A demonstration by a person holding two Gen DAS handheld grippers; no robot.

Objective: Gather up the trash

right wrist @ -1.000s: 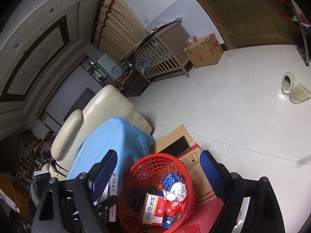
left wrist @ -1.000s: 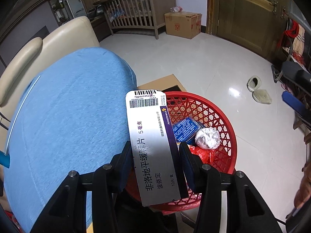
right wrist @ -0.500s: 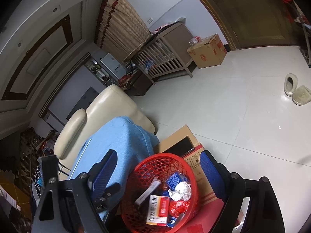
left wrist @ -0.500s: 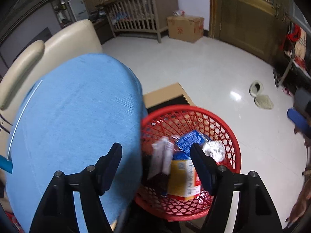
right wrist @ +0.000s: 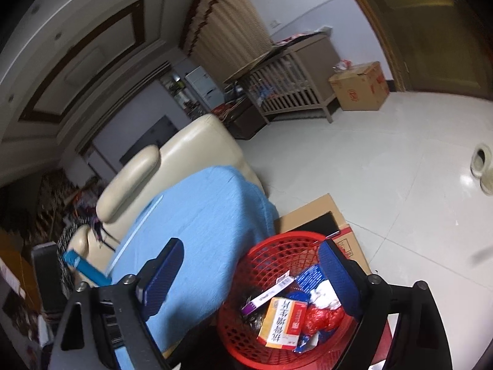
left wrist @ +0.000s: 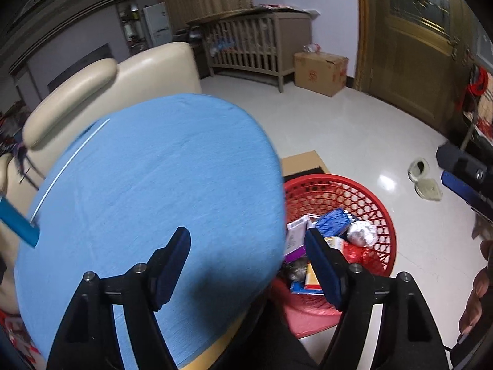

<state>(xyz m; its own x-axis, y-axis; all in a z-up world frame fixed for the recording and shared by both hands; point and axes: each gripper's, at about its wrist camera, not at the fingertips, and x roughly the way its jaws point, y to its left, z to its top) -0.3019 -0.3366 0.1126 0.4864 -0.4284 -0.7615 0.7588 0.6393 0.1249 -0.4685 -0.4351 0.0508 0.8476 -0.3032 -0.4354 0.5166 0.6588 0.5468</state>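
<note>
A red mesh basket [left wrist: 354,182] [right wrist: 277,237] stands on the floor beside the blue-clothed round table [left wrist: 138,185] [right wrist: 200,215]. In it lie a white-and-purple medicine box [right wrist: 268,293] [left wrist: 295,240], an orange box [right wrist: 283,320], a blue pack [left wrist: 334,222], a foil ball [left wrist: 360,234] and a red wrapper [right wrist: 320,317]. My left gripper [left wrist: 246,232] hangs over the table's edge, its jaws opening with nothing between them. Above the basket and table edge my right gripper [right wrist: 251,243] is also opening, and it holds nothing. A blue box [left wrist: 18,222] [right wrist: 86,268] and a thin white stick [left wrist: 67,166] lie on the table's far side.
A flat cardboard box [right wrist: 311,212] lies under the basket. Behind the table is a cream sofa [left wrist: 123,74]. A wooden crib [left wrist: 246,46] and a cardboard carton [left wrist: 320,72] stand by the far wall, and slippers [left wrist: 425,178] lie on the tiled floor. A hand [left wrist: 480,293] shows at the right edge.
The left gripper let go of the white-and-purple box, which fell into the basket. Its jaws spread and it rose and swung left over the table. The right gripper rolled and lifted a little.
</note>
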